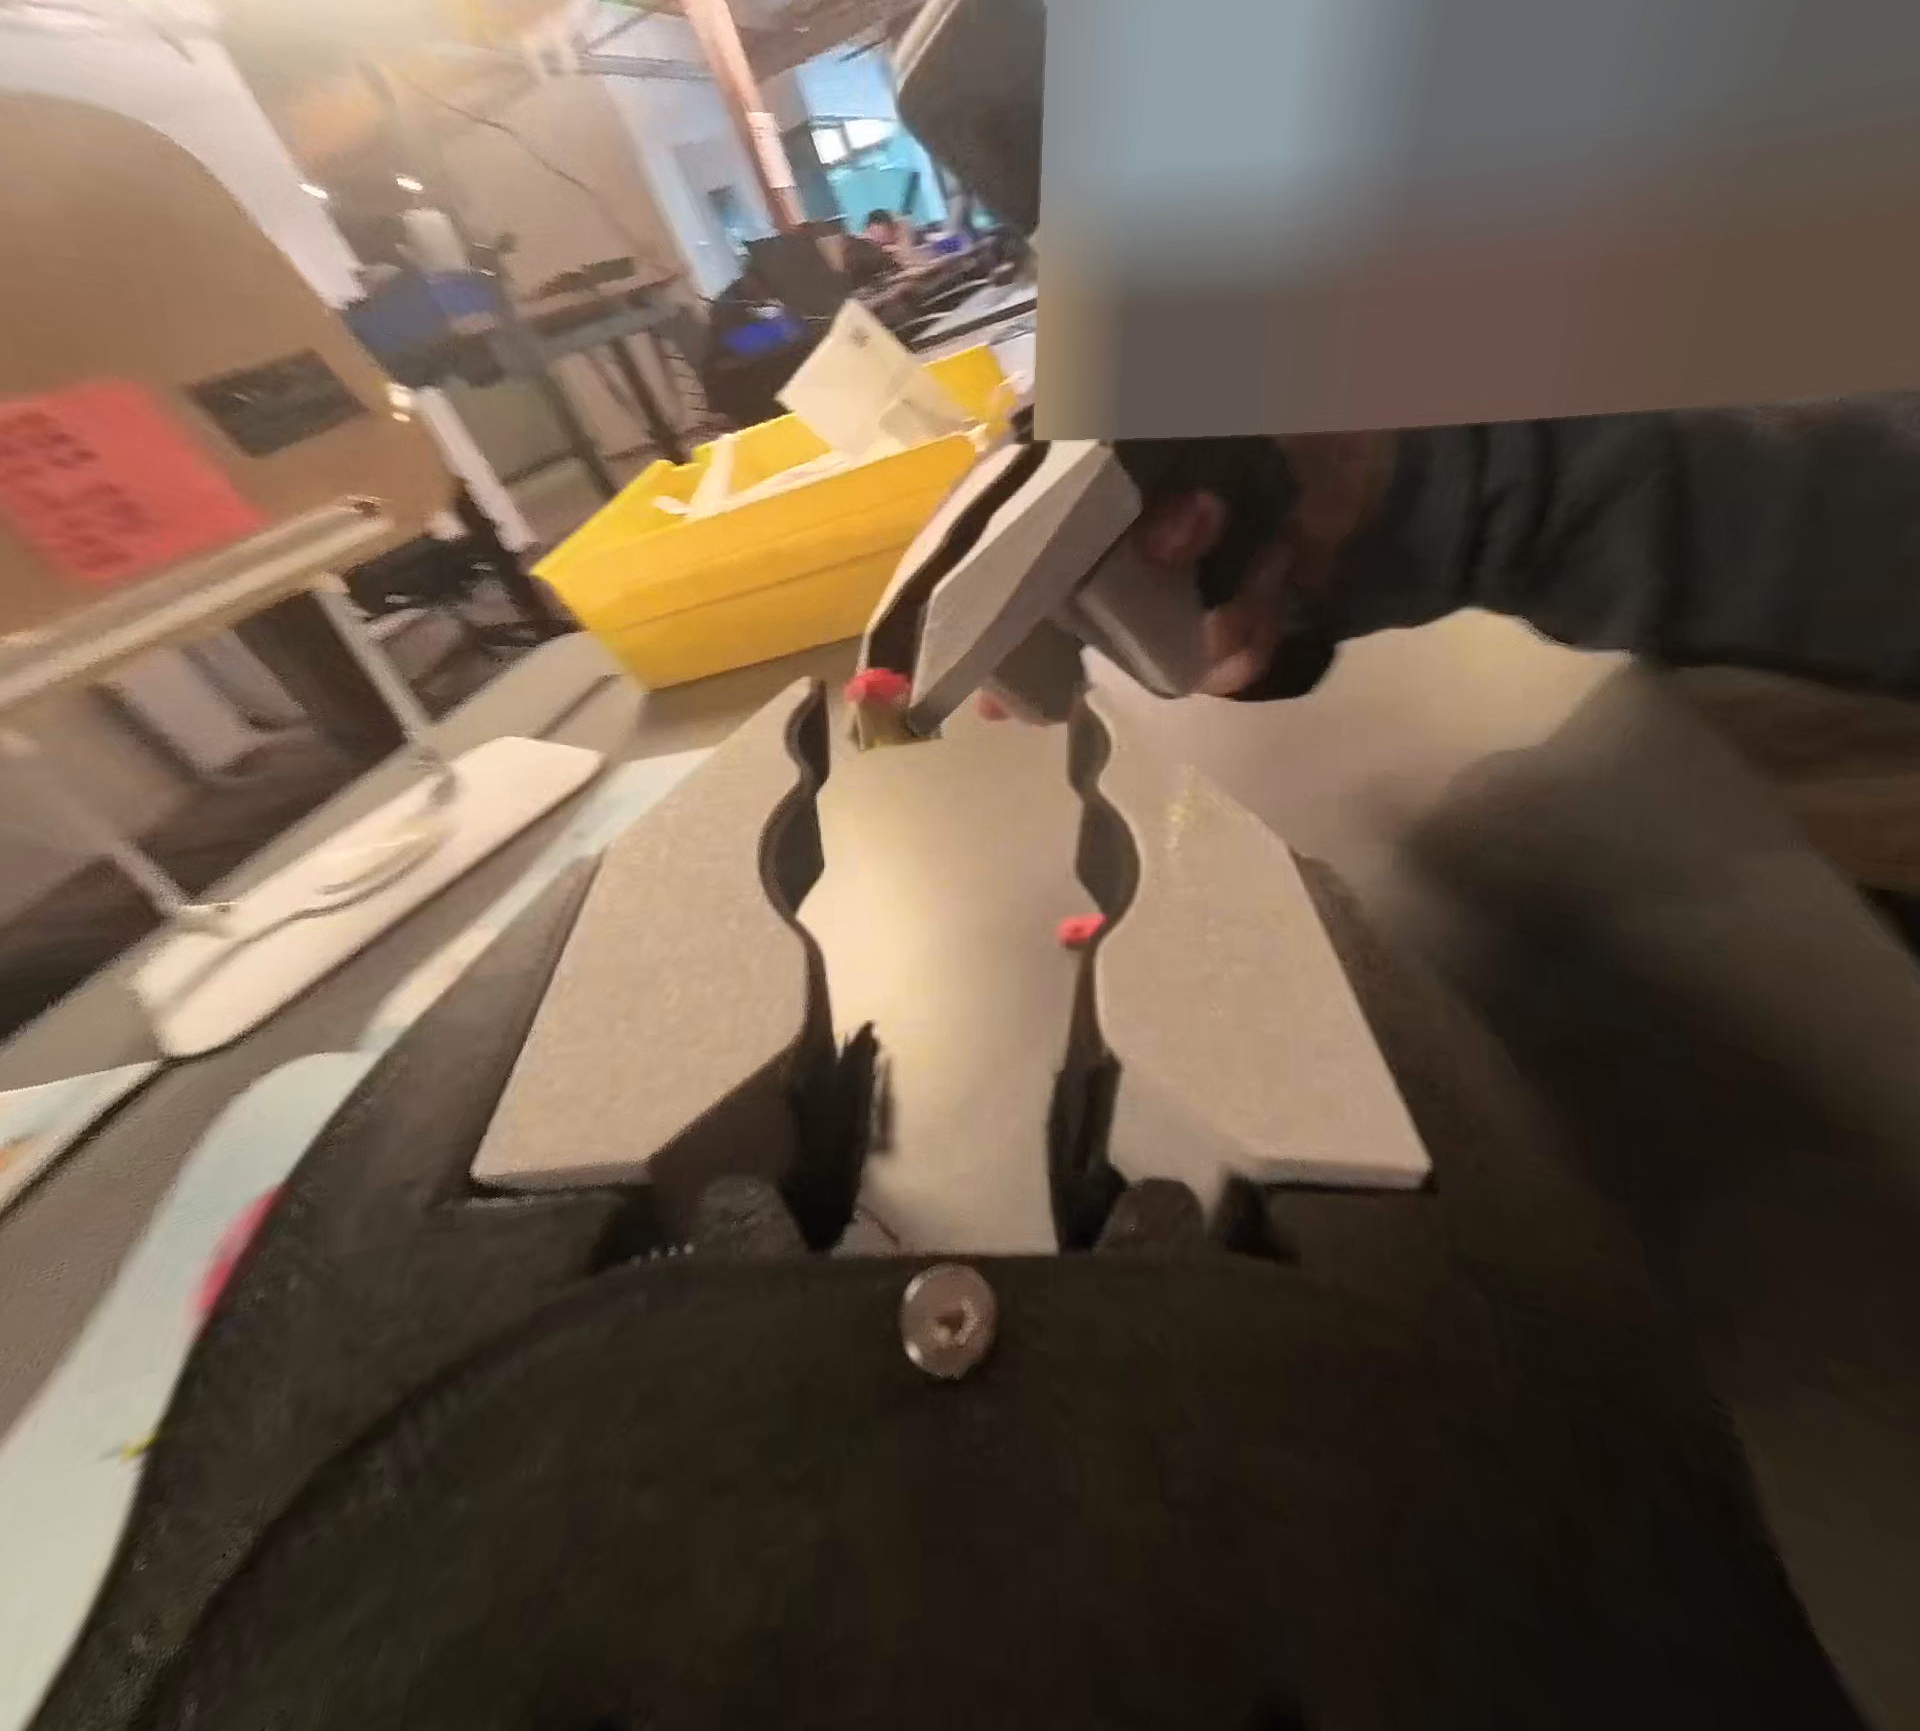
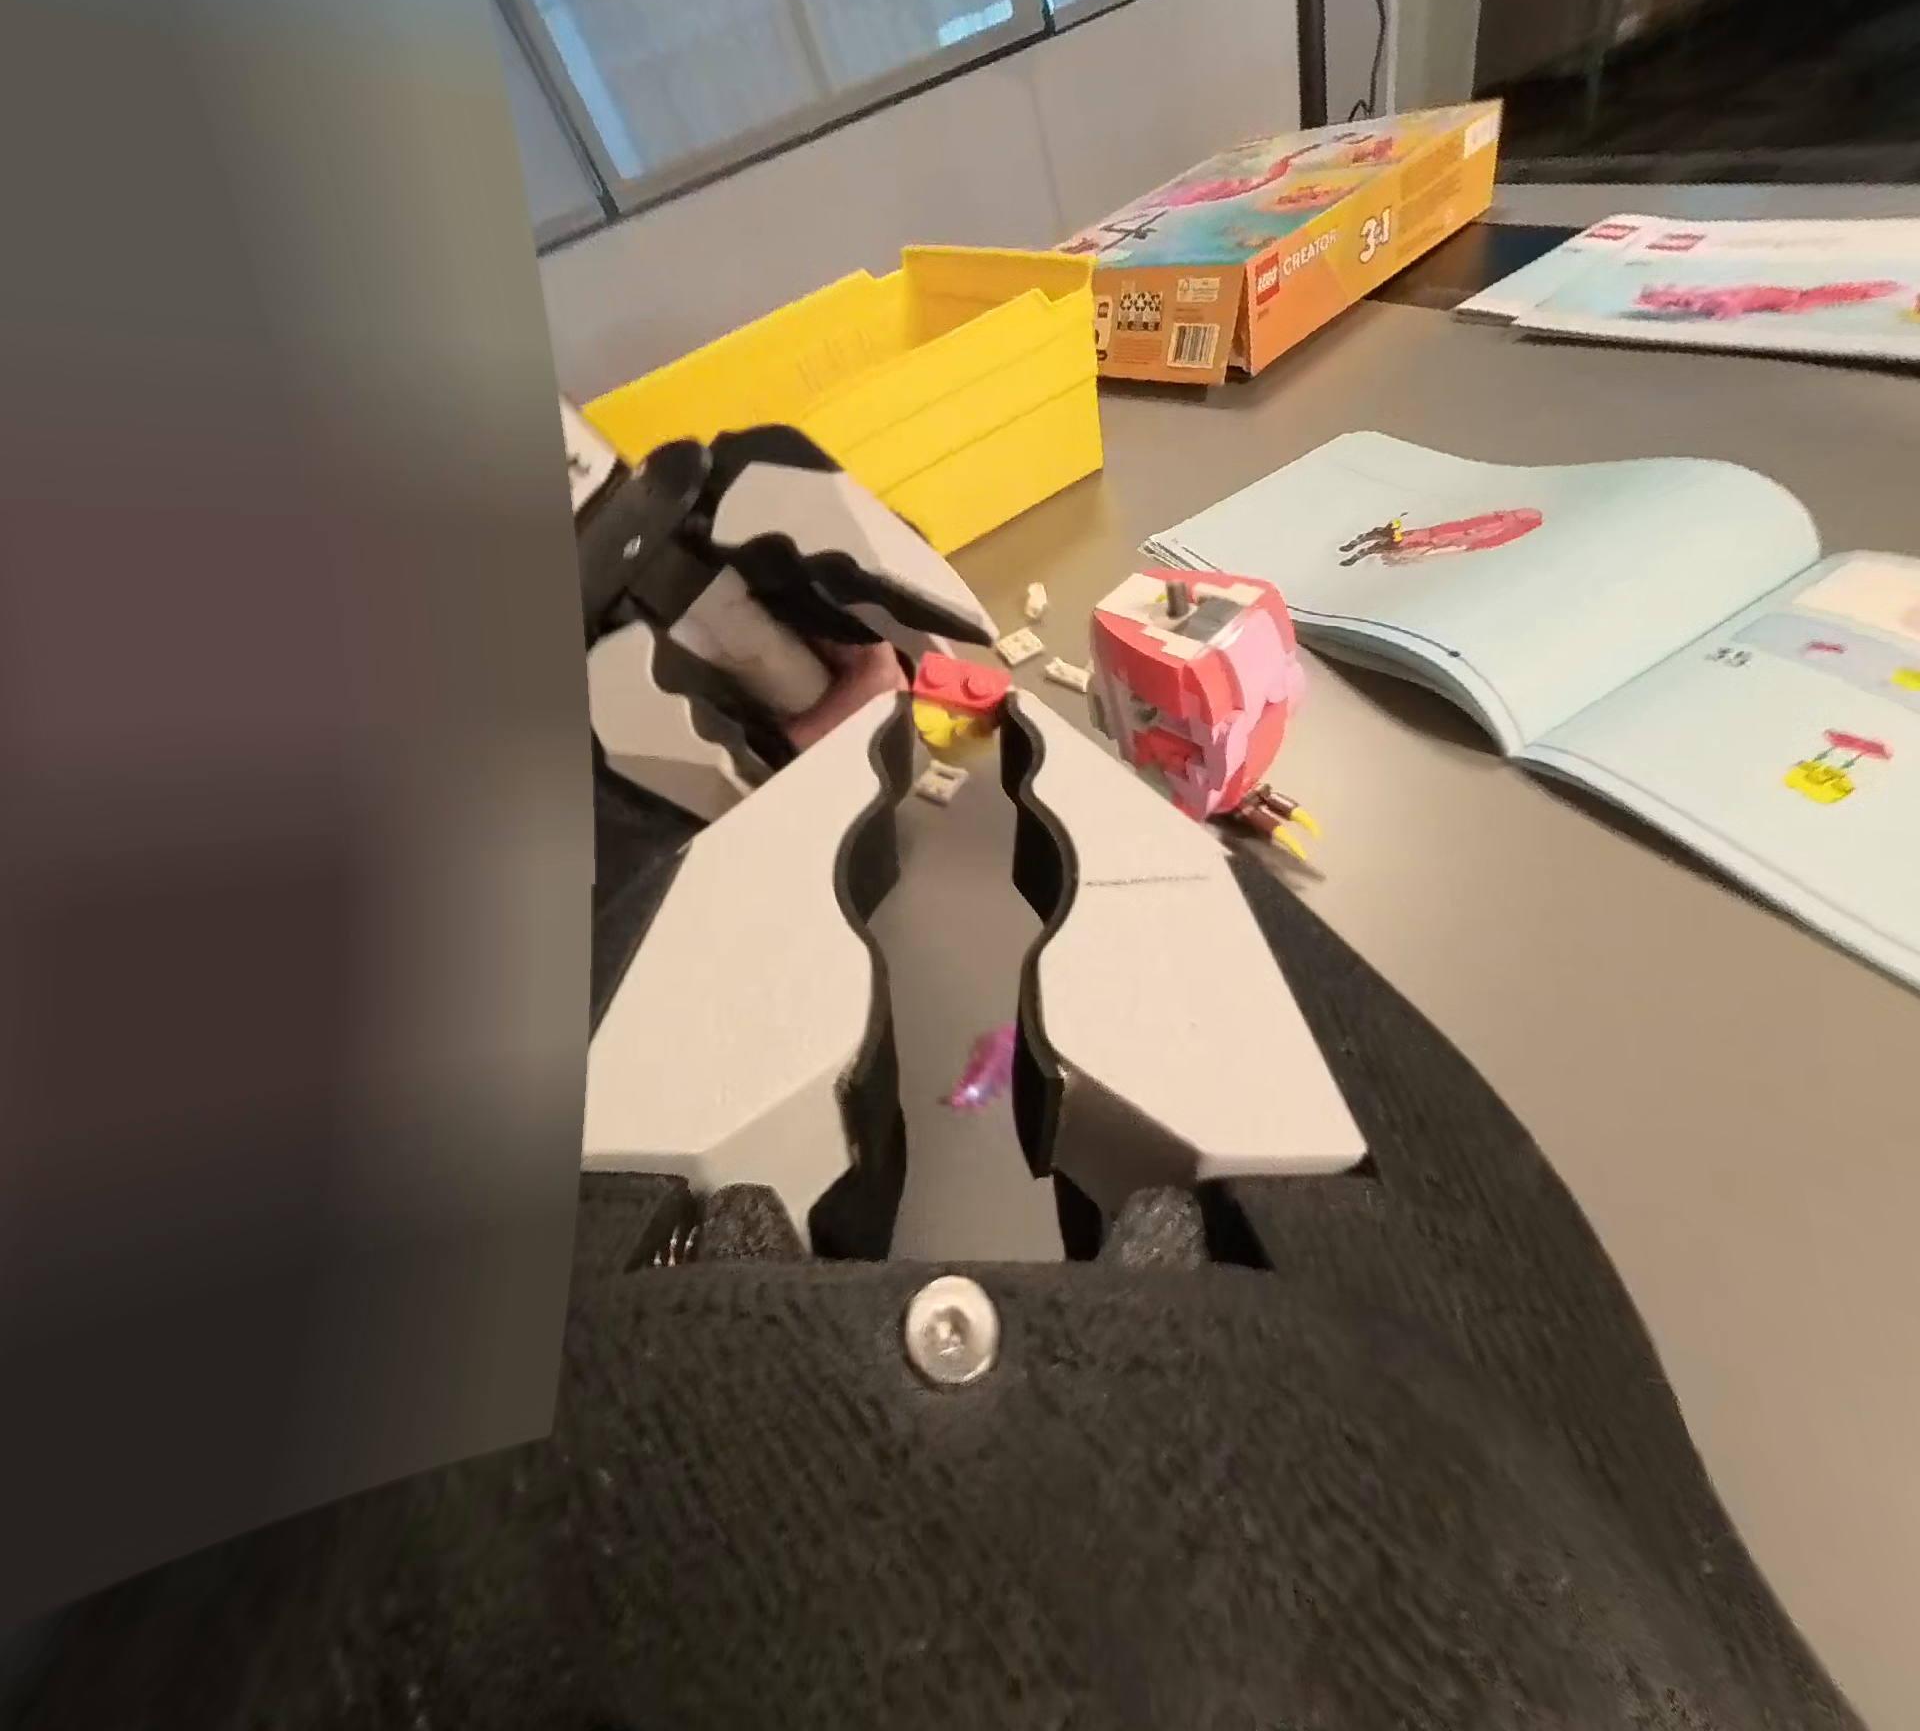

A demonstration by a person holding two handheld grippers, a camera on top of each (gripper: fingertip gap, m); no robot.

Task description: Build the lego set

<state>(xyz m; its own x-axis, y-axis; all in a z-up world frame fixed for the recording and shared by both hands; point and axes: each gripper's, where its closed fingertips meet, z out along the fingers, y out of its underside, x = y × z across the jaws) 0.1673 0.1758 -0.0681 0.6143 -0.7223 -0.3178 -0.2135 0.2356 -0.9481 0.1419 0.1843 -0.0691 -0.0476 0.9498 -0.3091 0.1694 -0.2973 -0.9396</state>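
One red-and-yellow brick piece [image 2: 961, 694] in right hand-held gripper [image 2: 951, 715], two booklets [image 2: 1507, 601]

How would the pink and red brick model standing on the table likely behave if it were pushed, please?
The pink and red brick model looks blocky yet tilted on small clawed feet, so it would probably tip. Being assembled from many bricks, pieces might pop off. It likely slides easily on the smooth table.

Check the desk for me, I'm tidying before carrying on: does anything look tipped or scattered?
The pink-and-red brick-built model seems tipped over, its yellow-clawed feet poking out sideways. Small white brick pieces lie scattered loose on the grey table beside it.
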